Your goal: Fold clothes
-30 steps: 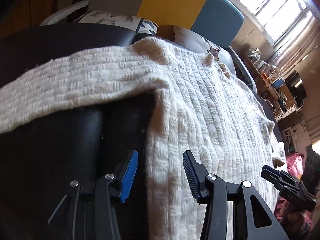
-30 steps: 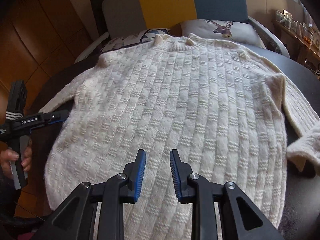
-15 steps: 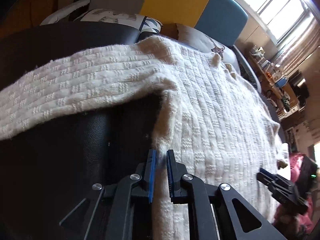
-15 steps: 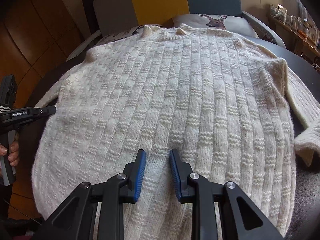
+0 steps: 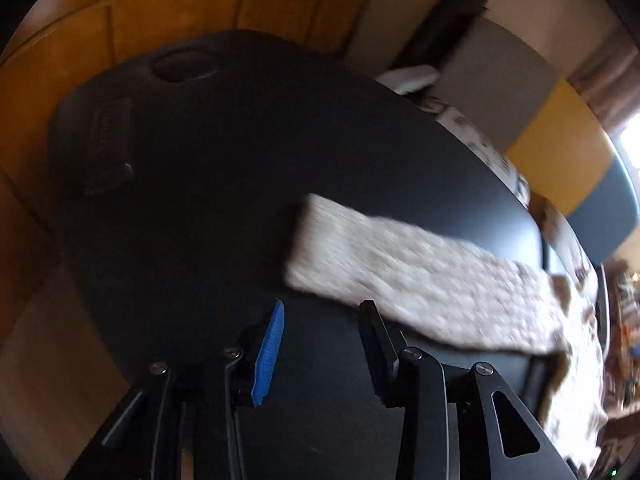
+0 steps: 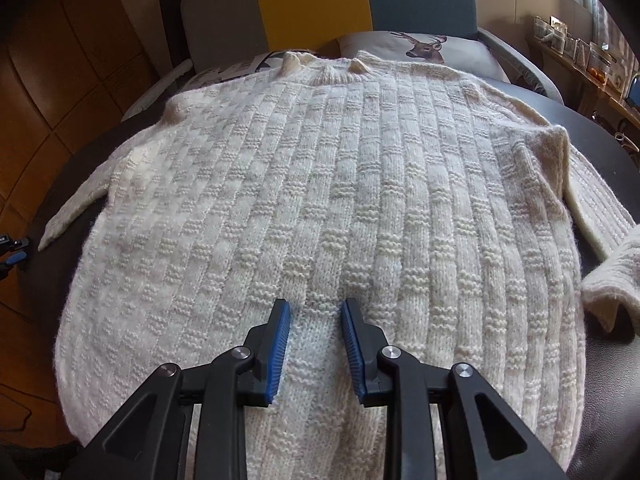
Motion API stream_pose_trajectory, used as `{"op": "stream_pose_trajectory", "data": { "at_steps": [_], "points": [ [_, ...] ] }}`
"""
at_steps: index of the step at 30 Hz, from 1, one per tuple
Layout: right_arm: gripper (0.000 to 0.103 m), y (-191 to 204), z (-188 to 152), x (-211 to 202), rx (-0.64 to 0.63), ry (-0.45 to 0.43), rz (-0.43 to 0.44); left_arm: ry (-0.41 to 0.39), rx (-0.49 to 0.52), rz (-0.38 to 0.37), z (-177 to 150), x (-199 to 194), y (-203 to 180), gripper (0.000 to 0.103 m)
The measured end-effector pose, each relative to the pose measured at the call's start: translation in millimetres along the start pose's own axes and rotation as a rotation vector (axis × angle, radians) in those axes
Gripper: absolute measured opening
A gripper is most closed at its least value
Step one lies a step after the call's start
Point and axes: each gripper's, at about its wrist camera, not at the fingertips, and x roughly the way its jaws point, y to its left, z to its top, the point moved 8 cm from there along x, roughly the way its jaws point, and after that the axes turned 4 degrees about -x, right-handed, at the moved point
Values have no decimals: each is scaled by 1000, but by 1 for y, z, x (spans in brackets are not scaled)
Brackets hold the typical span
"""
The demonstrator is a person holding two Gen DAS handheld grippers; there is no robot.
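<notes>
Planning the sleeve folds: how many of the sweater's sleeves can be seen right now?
2. One sleeve stretches out flat at the sweater's left edge; the other sleeve lies at the right edge, its end bunched.

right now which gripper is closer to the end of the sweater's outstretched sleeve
Left. The left gripper is open just short of the sleeve cuff; the right gripper hovers over the sweater's lower middle.
</notes>
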Motion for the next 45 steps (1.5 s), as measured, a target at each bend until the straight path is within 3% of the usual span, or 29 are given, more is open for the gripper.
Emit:
{"op": "stream_pose_trajectory", "data": {
  "at_steps": [5, 8, 11, 16, 18, 19, 22, 27, 32, 39, 45],
  "points": [
    [27, 11, 15, -5, 24, -12, 51, -12, 64, -2, 26, 24, -1, 45],
    [27, 35, 35, -11, -35, -47, 80, -18, 144, 38, 31, 40, -7, 51],
    [27, 70, 56, -4, -109, -50, 99, -18, 235, 65, 32, 52, -14, 58],
    [27, 120, 91, 19, -177, -34, 150, 31, 288, 40, 18, 65, -17, 58],
    [27, 134, 106, 29, -199, -34, 167, 42, 296, -6, 14, 64, -20, 32],
    [27, 140, 113, 34, -217, -38, 161, 46, 299, -31, 12, 62, -22, 11],
    [27, 153, 136, 45, -271, -55, 135, -14, 303, -22, 15, 51, -25, 10],
    [27, 161, 173, 81, -336, -35, 106, -123, 207, -4, 38, 29, -13, 10],
    [27, 164, 193, 140, -321, 48, 76, -90, 209, 114, 45, 51, 0, 10],
    [27, 160, 206, 156, -265, 8, 43, -42, 164, 143, 50, 58, 15, 11],
    [27, 156, 210, 148, -239, 22, 103, -21, 98, 129, 53, 34, 21, 19]
  ]
}}
